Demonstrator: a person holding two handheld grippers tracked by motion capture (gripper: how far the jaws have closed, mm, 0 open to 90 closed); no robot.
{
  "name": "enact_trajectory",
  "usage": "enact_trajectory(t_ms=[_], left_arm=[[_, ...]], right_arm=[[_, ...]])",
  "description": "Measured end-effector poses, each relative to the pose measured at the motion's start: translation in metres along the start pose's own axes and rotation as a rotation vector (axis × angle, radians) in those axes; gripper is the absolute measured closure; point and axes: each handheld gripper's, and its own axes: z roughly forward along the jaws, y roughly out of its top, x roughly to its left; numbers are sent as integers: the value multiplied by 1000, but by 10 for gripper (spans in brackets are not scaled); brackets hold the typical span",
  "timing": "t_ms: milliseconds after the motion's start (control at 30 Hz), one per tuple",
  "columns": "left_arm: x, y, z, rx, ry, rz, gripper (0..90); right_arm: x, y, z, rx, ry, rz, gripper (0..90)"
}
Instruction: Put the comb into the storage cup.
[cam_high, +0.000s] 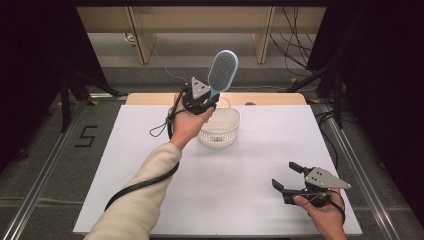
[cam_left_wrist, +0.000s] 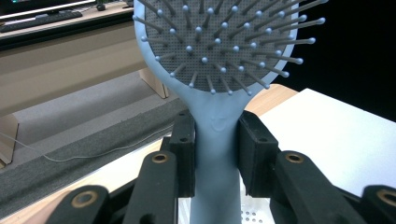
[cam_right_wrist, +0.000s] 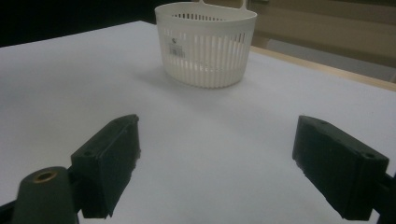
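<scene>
Clamped on the handle of a pale blue hairbrush (cam_high: 222, 71), the left gripper (cam_high: 201, 99) holds it upright in the air just above and behind the white slotted basket (cam_high: 220, 131); in the left gripper view both pads press the brush's handle, with its bristled head (cam_left_wrist: 219, 42) rising above them. The right gripper (cam_high: 291, 177) rests low over the white table (cam_high: 260, 165), well apart from the basket on its near right side, jaws spread wide with nothing between them. Judging by this, the pick-up is done and the brush is lifted. What seems left is to bring it down into the basket and let go, if that is its destination.
</scene>
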Motion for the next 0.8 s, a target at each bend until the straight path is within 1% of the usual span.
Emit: enact_trajectory(t_ms=[233,333,800], left_arm=[[1,2,0,-4,0,1,696],[1,2,0,-1,-1,9,696],[0,1,3,-3,-2,6,696]], right_arm=[[0,0,0,1,0,-1,158],[0,0,0,1,0,-1,158],[0,0,-1,4,-1,-3,157]])
